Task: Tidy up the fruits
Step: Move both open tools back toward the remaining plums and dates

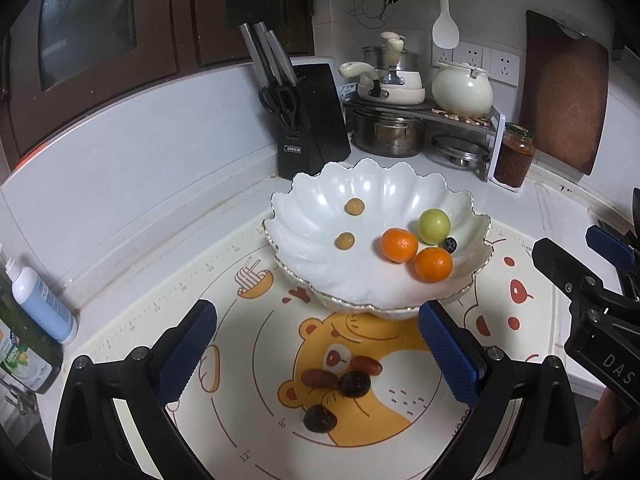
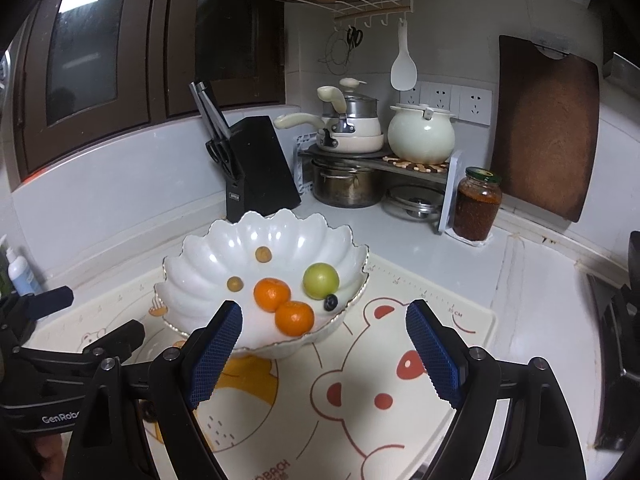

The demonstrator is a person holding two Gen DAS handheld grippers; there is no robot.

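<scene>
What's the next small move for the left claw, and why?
Probably ease the left claw down over the nearer dark fruit and close. It is open and empty, and four small fruits lie on the mat between its fingers, while the white bowl just beyond already holds two oranges, a green fruit and smaller ones.

White scalloped bowl (image 1: 320, 200) sits upright on the mat, gold-edged rim. Inside it: two oranges (image 1: 399, 245) touching at about four o'clock of the bowl's centre, a green round fruit (image 1: 434, 221) just behind them at three o'clock, and a small dark blueberry (image 1: 449, 244) tucked beside it. Two small tan fruits (image 1: 354, 206) lie apart at ten o'clock. Out on the mat, at six o'clock from the bowl: two reddish dates (image 1: 319, 379) and two dark wrinkled fruits (image 1: 354, 383), loosely clustered.
</scene>
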